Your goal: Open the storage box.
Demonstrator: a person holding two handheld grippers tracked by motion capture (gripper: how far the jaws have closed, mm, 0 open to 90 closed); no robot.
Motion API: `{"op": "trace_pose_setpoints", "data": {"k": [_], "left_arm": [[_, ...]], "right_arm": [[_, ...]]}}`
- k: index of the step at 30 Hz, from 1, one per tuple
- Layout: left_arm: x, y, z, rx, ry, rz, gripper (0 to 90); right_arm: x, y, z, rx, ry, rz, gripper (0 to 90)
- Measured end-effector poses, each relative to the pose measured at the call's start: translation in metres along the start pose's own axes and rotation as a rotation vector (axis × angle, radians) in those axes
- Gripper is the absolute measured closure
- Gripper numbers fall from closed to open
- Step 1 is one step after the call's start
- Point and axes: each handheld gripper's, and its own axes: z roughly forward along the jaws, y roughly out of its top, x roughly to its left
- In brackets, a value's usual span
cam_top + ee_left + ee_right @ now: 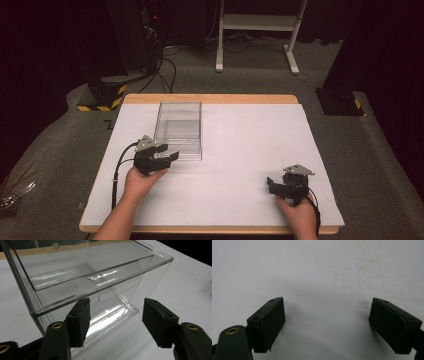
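A clear plastic box [179, 129] stands on the white mat, left of the middle. In the left gripper view the box [75, 270] is close in front, with a clear inner panel and a curved tab on its near face. My left gripper [169, 153] sits at the box's near left corner, jaws open. In its own view the left gripper [116, 303] has its pads apart, not pressing on the box. My right gripper [271, 185] rests low over the mat at the near right, open. The right gripper [327, 301] has bare mat between its jaws.
The white mat [240, 150] covers a wooden table [210, 98] whose rim shows at the far and near edges. Beyond the table are a white metal frame [257, 30], floor cables [165, 70], and black stands with yellow-black tape [102, 97].
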Motion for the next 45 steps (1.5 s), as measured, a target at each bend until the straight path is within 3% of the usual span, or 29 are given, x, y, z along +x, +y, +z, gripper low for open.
{"op": "trace_pose_setpoints", "data": {"k": [6, 16, 21, 27, 32, 45], "left_arm": [[0.003, 0.0, 0.0, -0.024, 0.014, -0.001, 47.9], [0.011, -0.005, 0.002, -0.07, -0.001, -0.009, 64.9], [0.015, -0.006, 0.003, -0.105, -0.035, -0.019, 63.6], [0.017, -0.007, 0.005, -0.125, -0.046, -0.009, 67.5], [0.019, -0.009, 0.008, -0.136, -0.091, -0.015, 70.8], [0.021, -0.013, 0.007, -0.154, -0.109, 0.005, 74.0]], "right_arm": [[0.0, 0.0, 0.0, 0.0, -0.001, 0.0, 13.8], [0.0, 0.0, 0.0, -0.001, -0.003, -0.001, 14.0], [0.0, 0.0, 0.0, -0.001, -0.003, -0.001, 14.0], [0.0, 0.0, 0.0, -0.001, -0.003, -0.002, 14.1], [0.001, 0.0, 0.0, 0.0, -0.003, 0.001, 14.1], [0.001, 0.0, -0.001, 0.002, -0.003, 0.002, 14.3]]}}
